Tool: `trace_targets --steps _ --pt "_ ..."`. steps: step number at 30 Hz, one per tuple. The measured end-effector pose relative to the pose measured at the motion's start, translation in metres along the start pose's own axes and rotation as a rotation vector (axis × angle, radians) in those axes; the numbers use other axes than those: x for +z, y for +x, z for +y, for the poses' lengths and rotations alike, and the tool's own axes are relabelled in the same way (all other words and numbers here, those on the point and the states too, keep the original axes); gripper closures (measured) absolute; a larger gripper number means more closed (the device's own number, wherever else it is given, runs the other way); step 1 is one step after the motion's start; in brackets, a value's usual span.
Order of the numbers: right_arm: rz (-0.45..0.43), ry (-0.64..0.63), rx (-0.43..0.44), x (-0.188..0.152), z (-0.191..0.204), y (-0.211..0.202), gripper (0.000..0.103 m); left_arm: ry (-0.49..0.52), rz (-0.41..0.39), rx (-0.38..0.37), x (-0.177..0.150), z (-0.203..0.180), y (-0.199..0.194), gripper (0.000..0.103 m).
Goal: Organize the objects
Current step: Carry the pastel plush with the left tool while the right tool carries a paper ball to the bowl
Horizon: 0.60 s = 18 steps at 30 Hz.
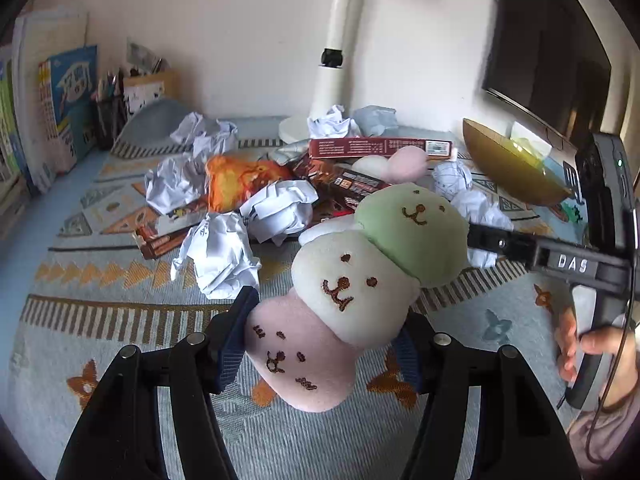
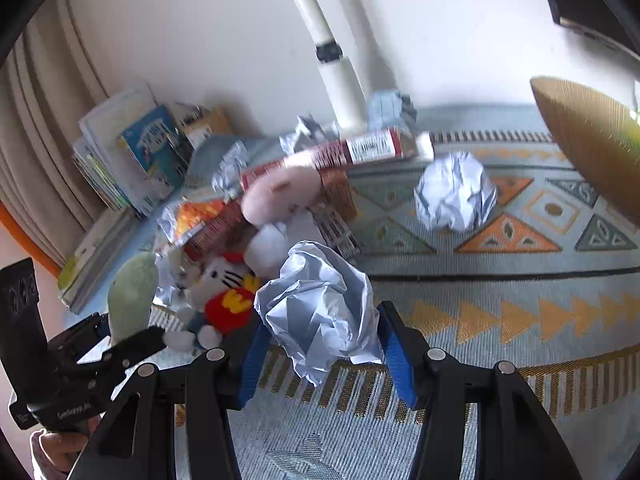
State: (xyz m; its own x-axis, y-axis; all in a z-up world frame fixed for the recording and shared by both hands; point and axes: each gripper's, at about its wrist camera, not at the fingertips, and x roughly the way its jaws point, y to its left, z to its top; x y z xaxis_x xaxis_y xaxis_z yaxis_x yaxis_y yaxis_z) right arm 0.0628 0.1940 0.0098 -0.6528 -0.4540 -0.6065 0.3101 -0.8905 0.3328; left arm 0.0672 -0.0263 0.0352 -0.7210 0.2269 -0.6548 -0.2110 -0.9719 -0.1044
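Note:
A three-part plush (image 1: 340, 304) with a pink, a white and a green ball, each with a stitched face, is held up over the patterned cloth. My left gripper (image 1: 324, 340) is shut on its pink end. In the right wrist view my right gripper (image 2: 322, 340) is shut on a crumpled paper ball (image 2: 320, 308), its blue pads pressing both sides. The left gripper (image 2: 120, 348) shows at the lower left there, with the plush's green end (image 2: 132, 296) above it. One finger of the right gripper (image 1: 496, 242) reaches in behind the plush.
A pile lies mid-table: paper balls (image 1: 224, 256), an orange snack bag (image 1: 236, 184), red boxes (image 1: 376, 147), a cat plush (image 2: 224, 296) and a pink-and-white plush (image 2: 280, 196). A wooden bowl (image 1: 508, 164) stands right, a lamp post (image 1: 332, 80) behind, books (image 1: 48, 112) left. Another paper ball (image 2: 456, 192) lies alone.

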Motion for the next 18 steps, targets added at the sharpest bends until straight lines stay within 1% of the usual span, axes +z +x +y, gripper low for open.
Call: trace_targets --steps 2,4,6,8,11,12,14,15,18 --pt "-0.012 -0.009 0.010 -0.002 0.002 -0.008 0.051 0.007 -0.012 0.013 0.000 -0.003 -0.007 0.042" --pt "-0.026 -0.001 0.014 0.000 -0.001 -0.017 0.051 -0.024 -0.019 -0.009 0.005 -0.001 -0.014 0.042" --pt "-0.048 0.018 0.041 0.004 -0.007 -0.030 0.051 -0.060 -0.035 -0.046 0.016 -0.001 -0.021 0.042" --pt "-0.080 0.031 0.045 0.013 -0.017 -0.043 0.051 -0.062 -0.053 -0.064 0.031 -0.007 -0.026 0.042" --pt "-0.119 0.027 -0.002 0.038 -0.033 -0.061 0.051 -0.053 -0.058 -0.058 0.053 -0.025 -0.024 0.042" --pt "-0.133 0.028 -0.014 0.048 -0.040 -0.068 0.051 -0.058 -0.064 -0.077 0.063 -0.032 -0.021 0.042" --pt "-0.155 0.023 -0.041 0.064 -0.053 -0.077 0.051 -0.073 -0.078 -0.149 0.079 -0.044 -0.013 0.042" --pt "-0.169 0.018 -0.070 0.076 -0.062 -0.082 0.051 -0.074 -0.077 -0.170 0.090 -0.053 -0.005 0.042" --pt "-0.207 0.022 -0.135 0.100 -0.090 -0.094 0.051 -0.038 -0.086 -0.195 0.115 -0.086 0.019 0.042"
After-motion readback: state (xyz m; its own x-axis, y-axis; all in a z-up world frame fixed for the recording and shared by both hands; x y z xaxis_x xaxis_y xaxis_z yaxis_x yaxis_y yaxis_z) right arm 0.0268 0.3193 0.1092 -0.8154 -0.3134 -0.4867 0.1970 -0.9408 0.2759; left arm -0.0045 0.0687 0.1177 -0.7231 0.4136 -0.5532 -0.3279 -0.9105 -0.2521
